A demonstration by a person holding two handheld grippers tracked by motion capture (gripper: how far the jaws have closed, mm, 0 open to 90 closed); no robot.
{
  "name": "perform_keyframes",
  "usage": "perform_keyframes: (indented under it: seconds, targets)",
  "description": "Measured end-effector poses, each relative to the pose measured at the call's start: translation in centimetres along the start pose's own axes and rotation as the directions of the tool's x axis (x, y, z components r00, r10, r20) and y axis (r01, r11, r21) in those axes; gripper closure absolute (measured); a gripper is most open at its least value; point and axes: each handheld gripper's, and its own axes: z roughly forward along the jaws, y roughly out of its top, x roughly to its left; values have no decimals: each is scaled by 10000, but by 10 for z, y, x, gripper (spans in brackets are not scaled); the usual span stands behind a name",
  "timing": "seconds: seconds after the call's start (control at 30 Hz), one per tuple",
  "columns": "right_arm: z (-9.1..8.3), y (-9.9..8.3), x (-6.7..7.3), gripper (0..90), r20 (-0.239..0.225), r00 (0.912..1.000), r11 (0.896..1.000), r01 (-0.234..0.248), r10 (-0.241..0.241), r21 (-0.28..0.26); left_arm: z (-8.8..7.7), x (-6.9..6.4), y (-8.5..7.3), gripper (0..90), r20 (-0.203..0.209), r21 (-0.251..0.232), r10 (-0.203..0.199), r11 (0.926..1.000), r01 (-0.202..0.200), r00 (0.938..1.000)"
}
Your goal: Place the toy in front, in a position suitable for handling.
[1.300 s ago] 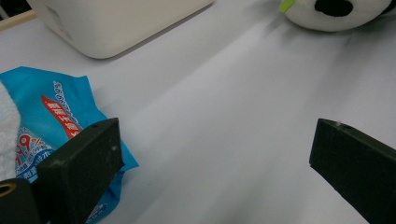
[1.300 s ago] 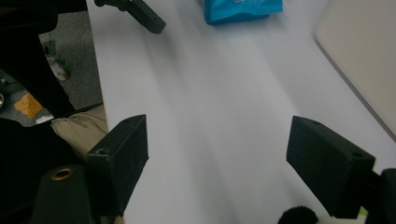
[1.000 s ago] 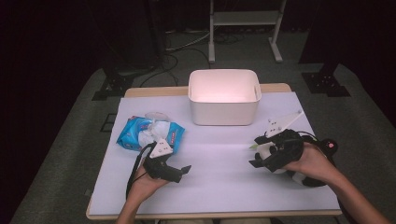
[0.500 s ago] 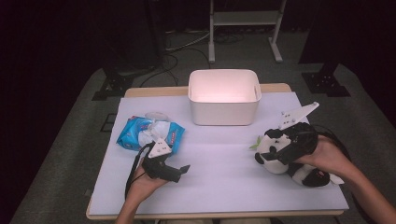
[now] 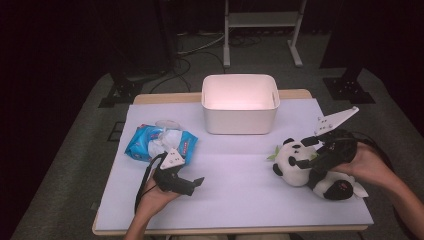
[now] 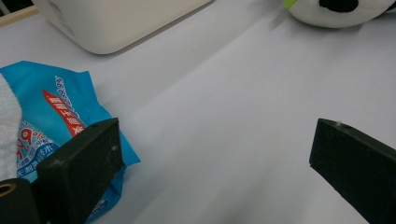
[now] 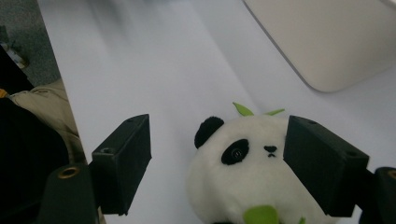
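A black and white panda plush (image 5: 292, 162) lies on its side on the white table cover at the right, its face (image 7: 233, 158) toward my right gripper's camera. My right gripper (image 5: 306, 151) is open, with one jaw on each side of the panda's head (image 7: 219, 140). A blue wipes pack (image 5: 159, 142) lies at the left, with white tissue showing at its top. My left gripper (image 5: 194, 184) rests low on the table in front of the pack, open and holding nothing (image 6: 217, 140). The pack (image 6: 56, 112) sits just beyond its left jaw.
A white plastic bin (image 5: 240, 102) stands at the back middle of the table, with nothing visible inside it. It also appears as the bin (image 6: 112, 23) in the left gripper view and the bin (image 7: 327, 42) in the right gripper view. Bare white cover (image 5: 235, 170) lies between the two grippers.
My right hand has drawn back to the right, uncovering the panda's head, and the jaws now bracket it. The left gripper has barely moved.
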Motion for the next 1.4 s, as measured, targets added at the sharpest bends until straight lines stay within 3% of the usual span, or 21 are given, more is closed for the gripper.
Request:
perform_keyframes:
  seconds: [0.7, 1.0, 1.4]
  targets:
    - [-4, -33, -19, 292, 415, 9982, 9980, -449, 430, 442, 0, 1, -1, 21, -23, 28, -39, 10000, 39, 10000]
    - [-2, -49, -29, 418, 600, 9954, 9947, -781, 741, 671, 0, 1, -1, 21, -24, 69, -42, 10000, 43, 10000]
    - [5, -58, -33, 611, 489, 9968, 9951, -671, 636, 731, 1, 1, -2, 21, 3, 63, -99, 9999, 99, 10000]
